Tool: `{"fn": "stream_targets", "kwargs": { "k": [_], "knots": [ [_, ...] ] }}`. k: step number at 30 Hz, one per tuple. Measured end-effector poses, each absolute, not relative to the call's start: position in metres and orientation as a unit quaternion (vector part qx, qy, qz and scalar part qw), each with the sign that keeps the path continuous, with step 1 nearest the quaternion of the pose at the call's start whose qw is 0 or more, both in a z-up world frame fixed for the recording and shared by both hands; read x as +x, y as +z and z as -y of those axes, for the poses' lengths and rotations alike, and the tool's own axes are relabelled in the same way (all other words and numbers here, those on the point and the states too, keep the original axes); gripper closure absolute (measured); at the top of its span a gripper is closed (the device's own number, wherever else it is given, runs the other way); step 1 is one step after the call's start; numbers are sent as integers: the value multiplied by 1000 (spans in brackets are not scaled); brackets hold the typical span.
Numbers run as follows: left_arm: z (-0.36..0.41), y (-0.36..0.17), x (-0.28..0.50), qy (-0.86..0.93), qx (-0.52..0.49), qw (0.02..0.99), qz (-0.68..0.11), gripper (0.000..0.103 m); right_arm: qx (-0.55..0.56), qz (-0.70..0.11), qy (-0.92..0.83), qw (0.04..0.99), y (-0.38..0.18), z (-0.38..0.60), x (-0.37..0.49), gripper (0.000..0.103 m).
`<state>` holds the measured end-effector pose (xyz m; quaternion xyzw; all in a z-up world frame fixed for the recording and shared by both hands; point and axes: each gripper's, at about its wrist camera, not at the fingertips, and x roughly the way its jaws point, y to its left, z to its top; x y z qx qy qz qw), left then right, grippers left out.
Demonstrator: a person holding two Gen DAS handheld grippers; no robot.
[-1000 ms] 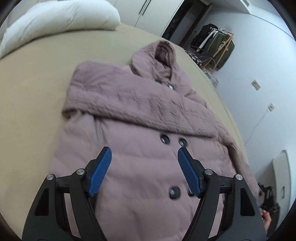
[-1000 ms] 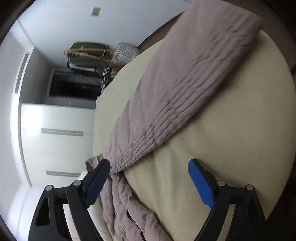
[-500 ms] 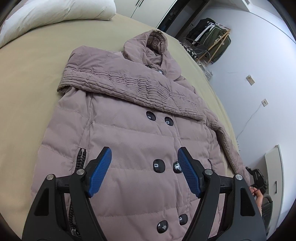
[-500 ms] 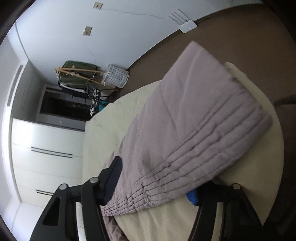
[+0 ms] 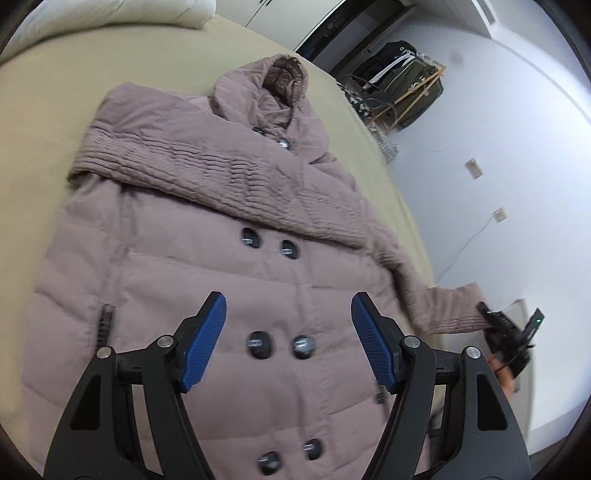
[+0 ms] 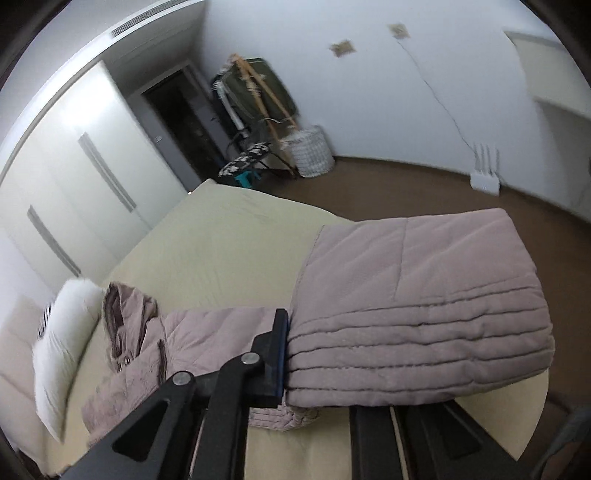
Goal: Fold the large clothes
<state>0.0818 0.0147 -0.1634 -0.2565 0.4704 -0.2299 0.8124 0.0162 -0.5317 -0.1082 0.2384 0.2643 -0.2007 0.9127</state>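
A mauve quilted hooded coat (image 5: 207,280) lies front up on the bed, one sleeve (image 5: 207,173) folded across its chest. My left gripper (image 5: 288,332) is open and empty, hovering above the coat's buttons. My right gripper (image 5: 506,332) is seen at the right edge of the left wrist view, shut on the cuff of the other sleeve (image 5: 450,306). In the right wrist view that sleeve cuff (image 6: 417,321) drapes over the gripper (image 6: 317,365); only the left finger (image 6: 275,354) shows, pressed against the fabric.
The beige bed (image 5: 44,110) has a white pillow (image 5: 110,11) at its head. A clothes rack (image 6: 258,96), a white basket (image 6: 314,151) and wardrobes (image 6: 74,177) stand beyond the bed. Brown floor (image 6: 388,188) lies past the bed edge.
The right gripper has closed on the sleeve cuff and lifted it off the bed edge. The left gripper has shifted a little over the coat and stays open.
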Motion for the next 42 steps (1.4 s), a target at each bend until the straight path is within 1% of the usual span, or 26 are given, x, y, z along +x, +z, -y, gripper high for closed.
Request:
{"fn": "stream_targets", "kwargs": {
  "k": [2, 4, 8, 10, 12, 16, 19, 22, 23, 24, 31, 33, 38, 42],
  "knots": [
    [-9, -160, 91, -255, -293, 791, -473, 34, 127, -276, -166, 938, -89, 479, 37, 89],
    [0, -158, 100, -276, -321, 770, -478, 34, 15, -283, -134, 949, -83, 426, 56, 89],
    [12, -166, 115, -312, -388, 717, -488, 33, -207, -290, -75, 932, -103, 318, 75, 90],
    [12, -175, 119, -316, -413, 699, -491, 32, -265, -290, -49, 918, -118, 283, 81, 90],
    [10, -189, 121, -312, -437, 680, -499, 28, -295, -288, -34, 910, -129, 262, 89, 90],
    [-1, -224, 123, -295, -498, 632, -515, 28, -318, -294, -11, 901, -147, 241, 88, 90],
    [-8, -241, 123, -285, -528, 609, -519, 28, -321, -302, -6, 898, -155, 239, 87, 90],
    [-17, -244, 122, -286, -555, 596, -505, 17, -310, -305, -9, 900, -152, 243, 86, 90],
    [-18, -244, 122, -284, -562, 594, -500, 12, -306, -306, -10, 902, -148, 242, 88, 90],
    [-20, -245, 121, -281, -572, 589, -497, 10, -300, -304, -12, 904, -145, 243, 88, 90],
    [-12, -256, 120, -285, -617, 538, -498, 9, -295, -287, -7, 911, -141, 226, 88, 90],
    [-7, -250, 129, -293, -619, 539, -491, 5, -303, -285, -3, 909, -143, 220, 86, 90],
    [-2, -243, 146, -302, -634, 524, -481, 5, -308, -291, 2, 906, -150, 216, 82, 90],
    [-9, -239, 147, -299, -633, 532, -477, 5, -302, -295, 6, 906, -152, 215, 83, 90]
  ]
}}
